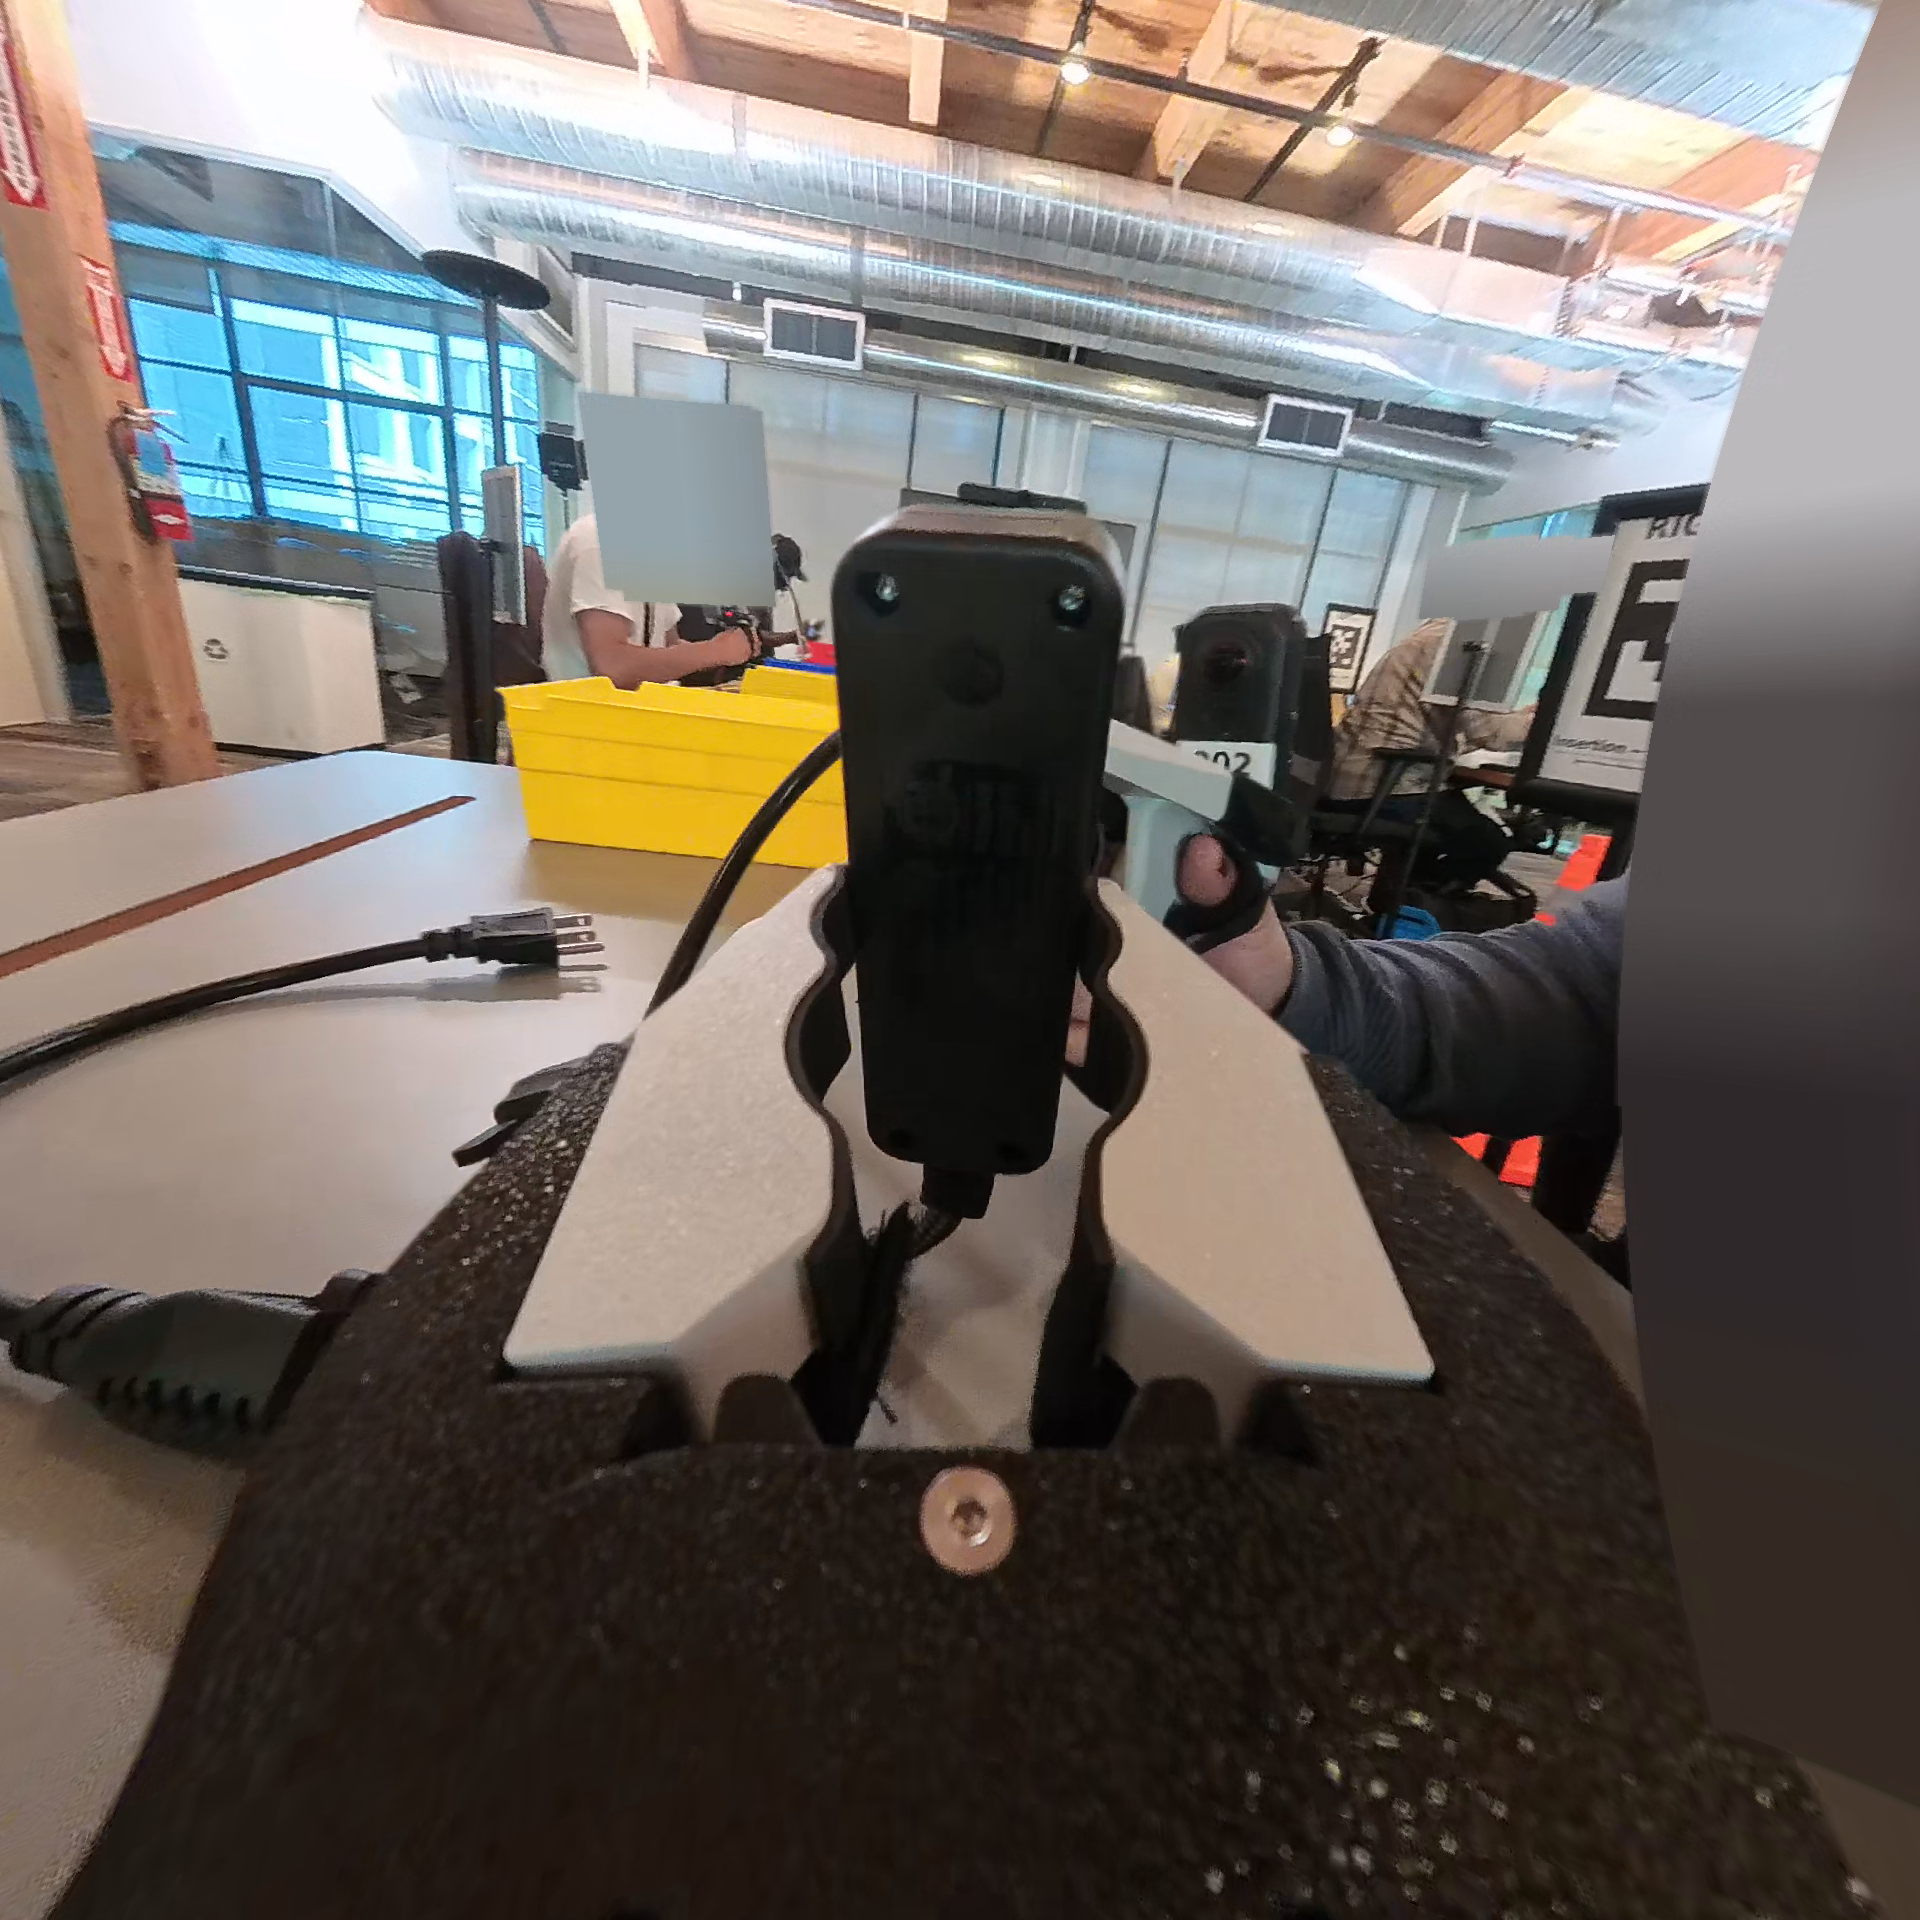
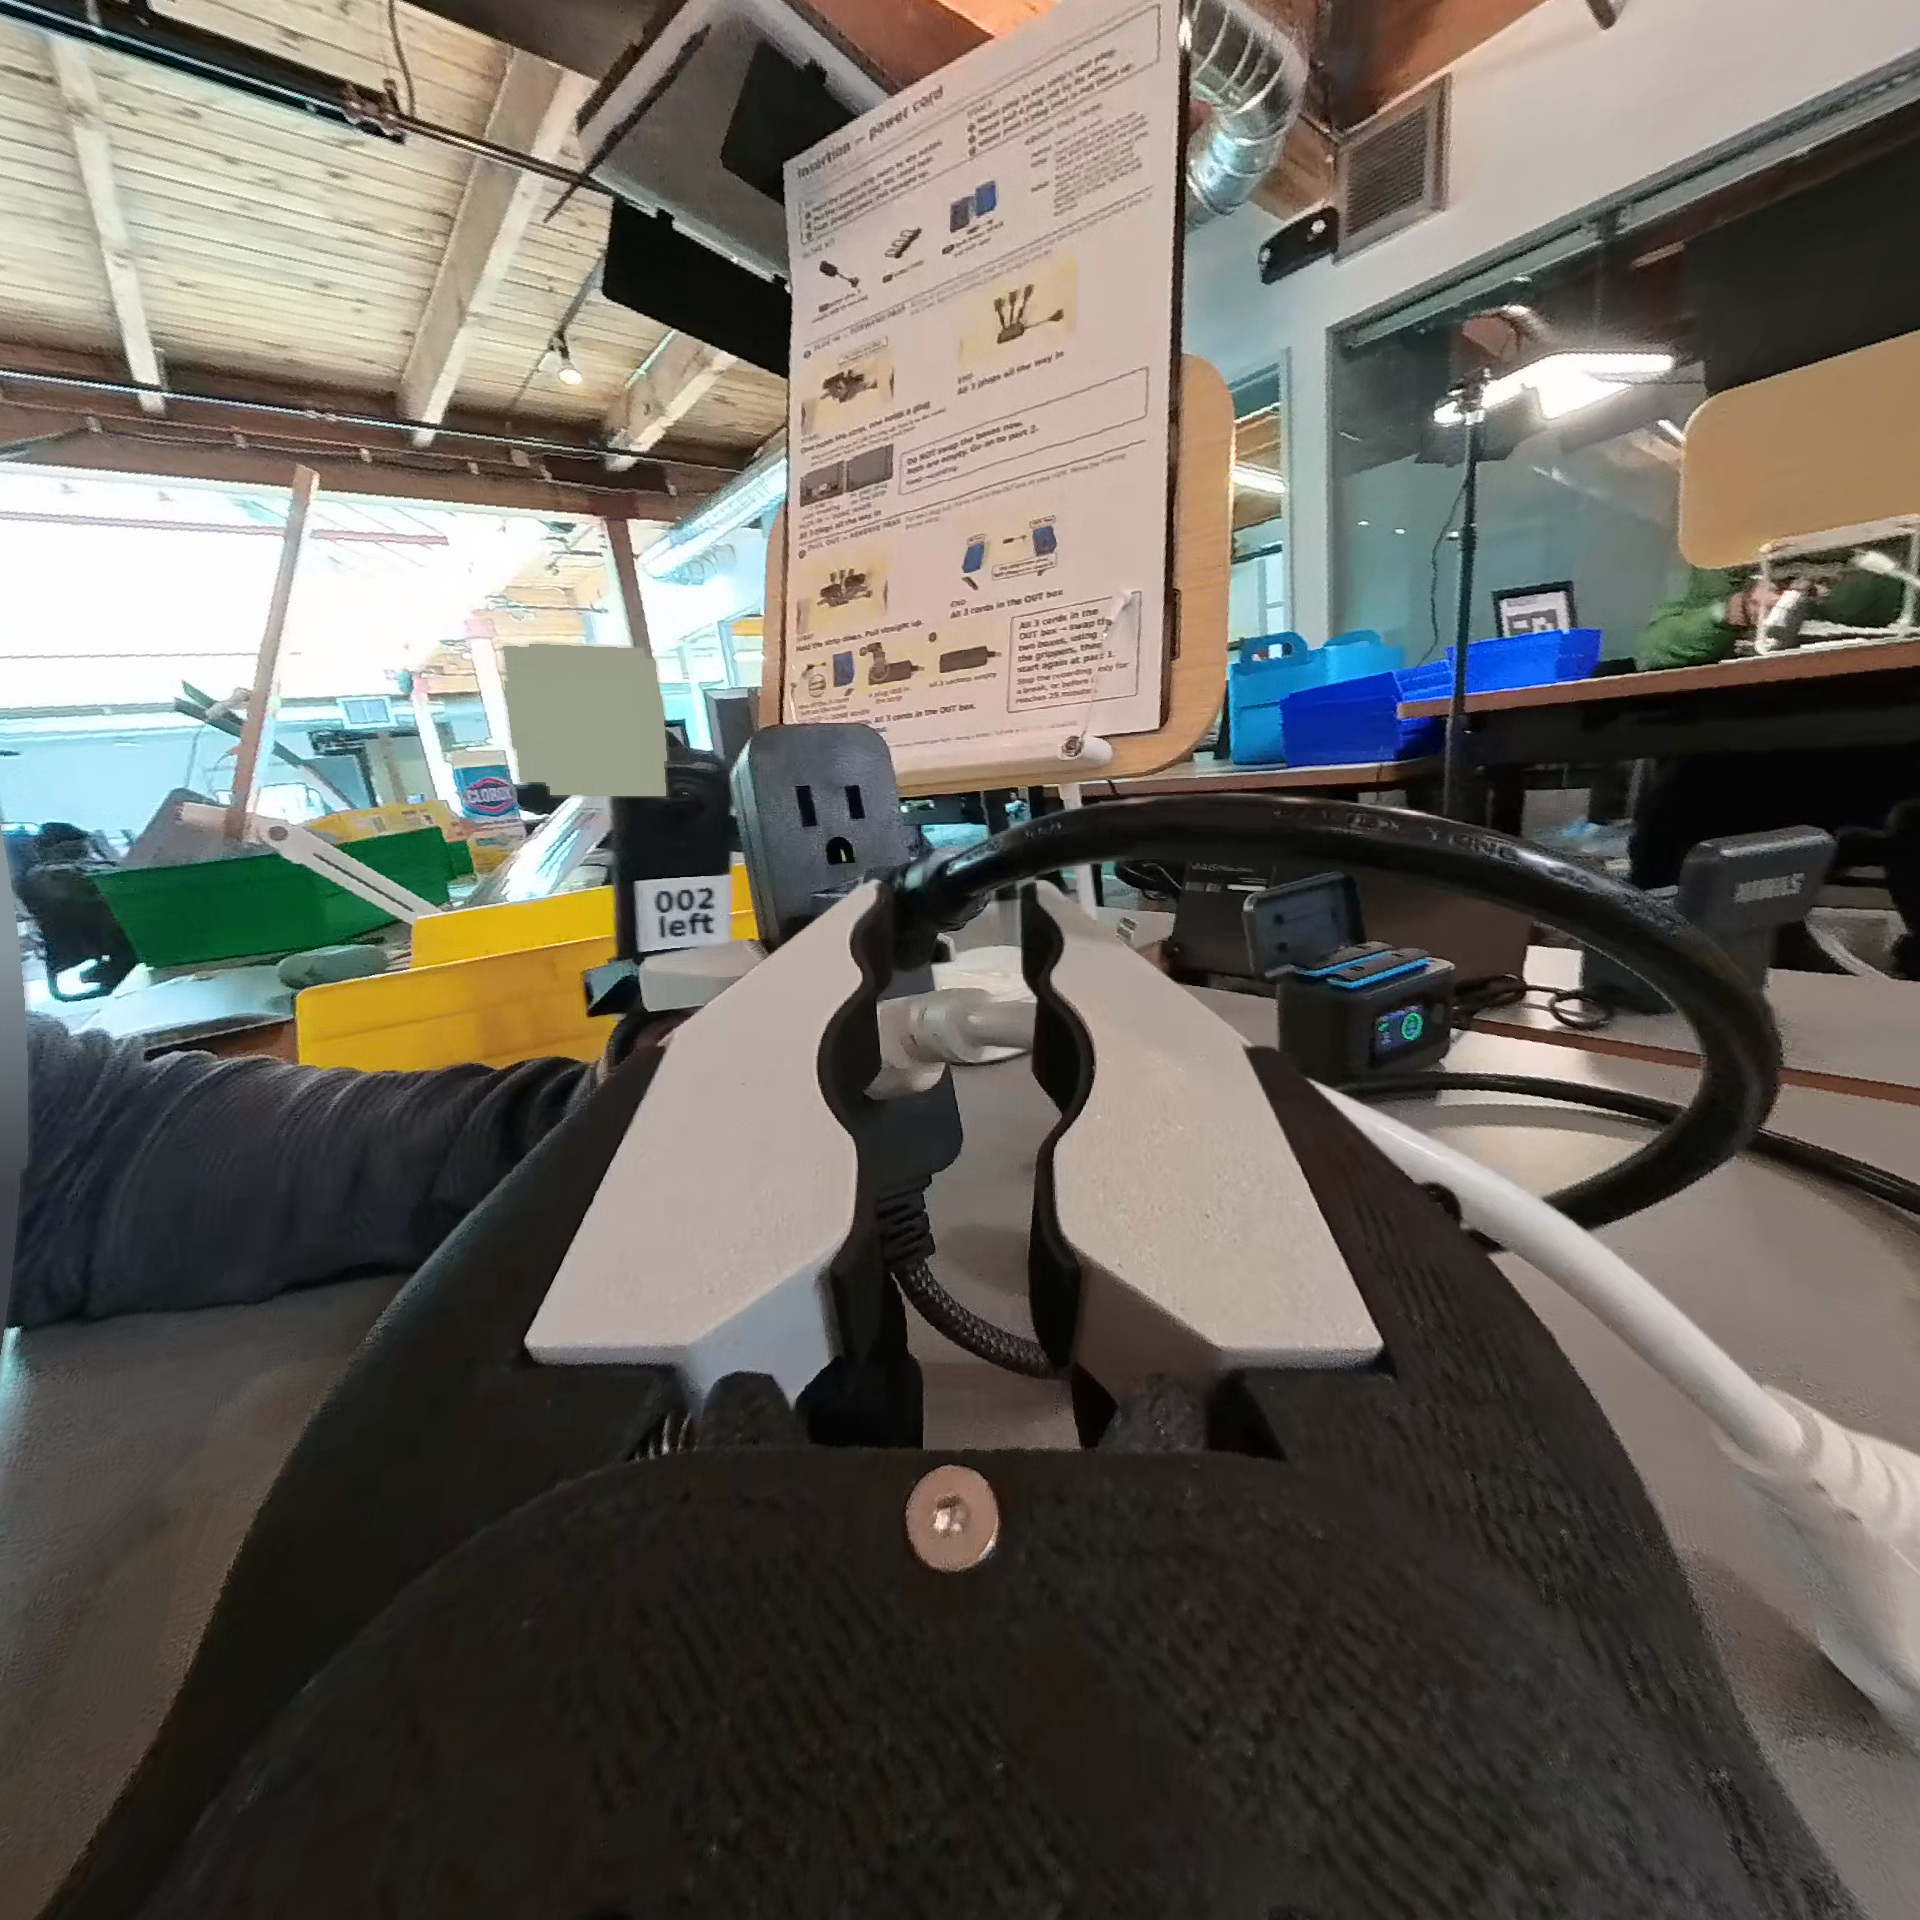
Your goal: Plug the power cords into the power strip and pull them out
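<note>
In the left wrist view, the left gripper (image 1: 971, 997) was clamped on the black power strip (image 1: 977, 821), both wavy pads pressing its sides while it stood upright with its screwed back toward the camera and its braided cord dropping between the fingers. Left of it, a loose black three-prong plug (image 1: 520, 938) lay flat on the grey table (image 1: 260, 1122), and yellow bins (image 1: 675, 769) stood farther off. The right wrist view alone showed the strip's socket face (image 2: 831, 821), one empty outlet at its top. There the right gripper (image 2: 951, 1029) stood apart, jaws spread with a clear gap, the strip between its fingers and against the left one. A white plug (image 2: 935, 1023) sat in the strip, and a black cord (image 2: 1455, 842) arched from the strip over the right finger. A printed instruction sheet (image 2: 987, 416) stood behind.
</note>
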A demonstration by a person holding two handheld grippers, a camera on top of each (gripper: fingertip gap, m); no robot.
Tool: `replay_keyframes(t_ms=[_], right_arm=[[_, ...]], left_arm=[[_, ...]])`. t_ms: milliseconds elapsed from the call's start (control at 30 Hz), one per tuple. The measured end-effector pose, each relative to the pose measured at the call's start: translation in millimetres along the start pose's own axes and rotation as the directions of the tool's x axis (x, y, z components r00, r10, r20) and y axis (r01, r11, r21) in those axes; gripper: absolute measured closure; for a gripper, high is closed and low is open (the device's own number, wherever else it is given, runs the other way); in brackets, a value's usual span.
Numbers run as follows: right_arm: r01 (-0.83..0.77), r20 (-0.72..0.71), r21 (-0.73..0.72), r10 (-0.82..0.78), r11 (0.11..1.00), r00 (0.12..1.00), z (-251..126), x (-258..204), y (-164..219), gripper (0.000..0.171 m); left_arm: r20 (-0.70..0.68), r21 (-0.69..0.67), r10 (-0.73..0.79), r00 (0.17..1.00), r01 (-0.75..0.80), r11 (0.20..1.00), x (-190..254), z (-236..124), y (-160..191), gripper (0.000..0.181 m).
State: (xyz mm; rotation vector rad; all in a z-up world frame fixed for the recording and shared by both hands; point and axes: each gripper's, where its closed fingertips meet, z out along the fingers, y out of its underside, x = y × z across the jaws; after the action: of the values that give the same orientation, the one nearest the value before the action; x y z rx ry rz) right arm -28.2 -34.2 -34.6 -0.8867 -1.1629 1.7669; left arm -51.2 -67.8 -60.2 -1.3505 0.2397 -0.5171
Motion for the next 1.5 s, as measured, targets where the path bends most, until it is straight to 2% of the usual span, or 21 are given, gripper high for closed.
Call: replay_keyframes(t_ms=[267,533,667,800,900,1067,1300,1500], right_arm=[[-0.046,0.060,0.027,0.044,0.999,0.997,-1.8,-7.8,-4.4,0.149],[-0.023,0.037,-0.013,0.024,1.000,0.999,-1.7,-5.8,-0.7,0.152],[-0.068,0.054,-0.026,0.069,0.997,0.996,-2.0,-7.7,-1.1,0.149],[-0.129,0.052,-0.037,0.131,0.991,0.990,-1.8,-9.0,-3.0,0.138],[-0.123,0.045,-0.040,0.125,0.992,0.991,-1.9,-8.2,-3.2,0.136],[-0.076,0.035,-0.049,0.078,0.996,0.996,-2.2,-9.8,-1.7,0.144],[-0.134,0.083,-0.042,0.137,0.990,0.987,-4.5,-11.8,-3.5,0.157],[-0.104,0.080,-0.061,0.109,0.993,0.991,-5.6,-13.0,-3.1,0.158]], left_arm=[[-0.030,-0.023,-0.027,0.999,0.026,0.999,2.9,0.3,3.4,0.140],[-0.036,-0.022,-0.039,0.999,0.038,0.999,2.6,-0.6,3.8,0.140],[-0.045,-0.015,-0.045,0.998,0.044,0.999,3.2,-1.2,2.9,0.140],[-0.041,-0.002,-0.057,0.998,0.057,0.998,1.3,-1.9,1.4,0.140],[-0.041,-0.002,-0.063,0.997,0.063,0.998,0.8,-1.7,1.5,0.140],[-0.054,-0.026,-0.032,0.998,0.031,0.999,5.9,0.5,4.9,0.140],[-0.069,-0.065,-0.027,0.997,0.023,0.998,9.4,2.7,10.1,0.140],[-0.080,-0.094,-0.048,0.996,0.040,0.995,10.7,4.2,14.1,0.140]])
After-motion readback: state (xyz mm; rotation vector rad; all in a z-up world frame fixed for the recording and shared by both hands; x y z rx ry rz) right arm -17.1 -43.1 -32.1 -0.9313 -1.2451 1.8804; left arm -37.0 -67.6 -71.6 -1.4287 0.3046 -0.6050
